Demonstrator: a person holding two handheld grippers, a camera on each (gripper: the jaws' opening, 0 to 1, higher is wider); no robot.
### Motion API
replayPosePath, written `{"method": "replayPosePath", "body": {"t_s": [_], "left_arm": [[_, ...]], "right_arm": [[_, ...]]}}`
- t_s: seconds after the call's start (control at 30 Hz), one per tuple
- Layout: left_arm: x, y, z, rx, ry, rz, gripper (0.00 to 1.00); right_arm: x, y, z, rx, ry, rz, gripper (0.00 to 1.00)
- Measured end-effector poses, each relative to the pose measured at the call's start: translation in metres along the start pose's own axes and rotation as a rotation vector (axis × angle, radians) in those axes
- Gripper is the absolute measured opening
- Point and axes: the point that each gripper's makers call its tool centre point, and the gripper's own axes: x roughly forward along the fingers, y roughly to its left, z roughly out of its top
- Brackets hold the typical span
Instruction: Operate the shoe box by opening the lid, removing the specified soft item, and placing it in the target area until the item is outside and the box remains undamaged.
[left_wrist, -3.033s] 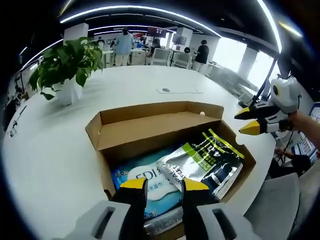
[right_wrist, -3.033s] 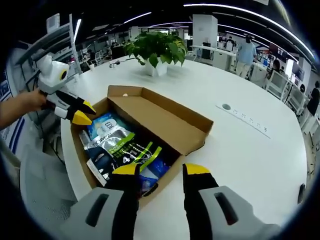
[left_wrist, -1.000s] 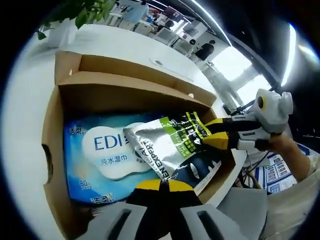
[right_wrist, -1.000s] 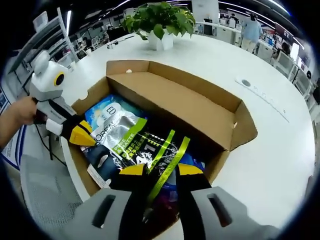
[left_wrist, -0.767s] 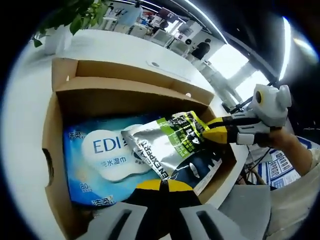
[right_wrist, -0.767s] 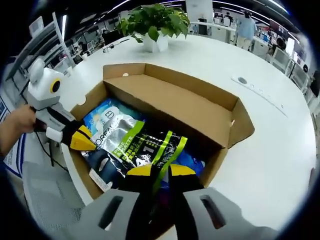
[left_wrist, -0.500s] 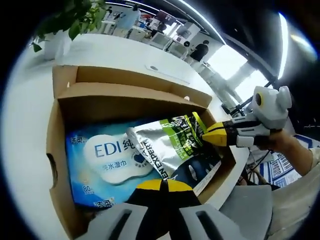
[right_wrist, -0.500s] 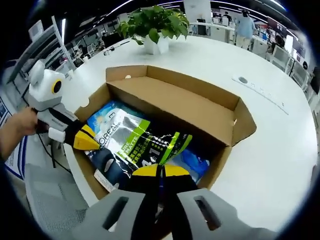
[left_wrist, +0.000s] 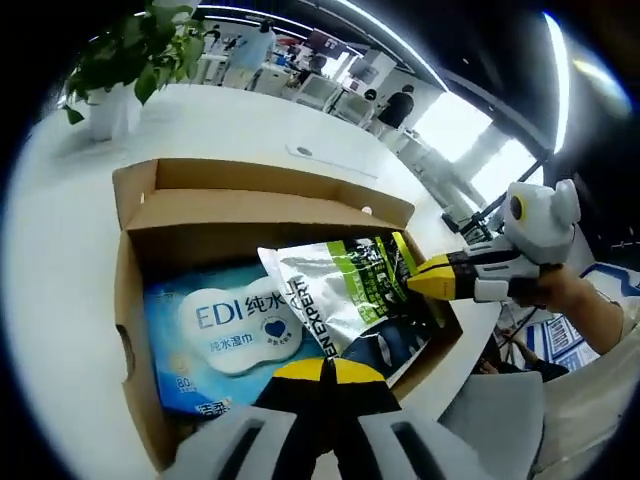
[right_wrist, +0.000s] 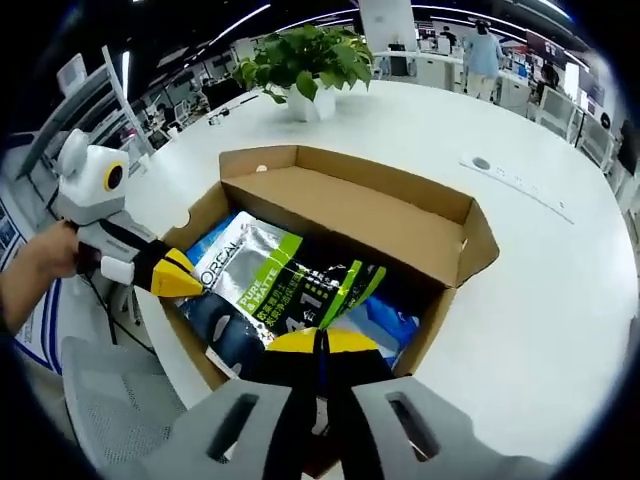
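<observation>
Fingers (left_wrist: 300, 369) of both grippers clenched on opposite ends of silver pouch (left_wrist: 340, 295); above open box (left_wrist: 135, 290).

The blue wipes pack (left_wrist: 235, 325) reads "EDI", and the silver pouch (right_wrist: 275, 290) seemingly "L'OREAL", "PURE & MATTE", "4.1".

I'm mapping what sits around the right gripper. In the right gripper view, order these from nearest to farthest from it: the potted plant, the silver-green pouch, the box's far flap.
1. The silver-green pouch: pinched at the right gripper, its near edge in the shut jaws.
2. The box's far flap: beyond the pouch, across the open box.
3. The potted plant: farthest, on the table behind the box.
</observation>
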Motion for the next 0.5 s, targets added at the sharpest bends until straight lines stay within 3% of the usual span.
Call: {"method": "replayPosePath", "body": {"t_s": [0.5], "left_arm": [[0.001,-0.03,0.014,0.059,0.002,-0.017,0.0]], "right_arm": [[-0.032,-0.013,0.0,0.037,-0.039,-0.004,0.0]]}}
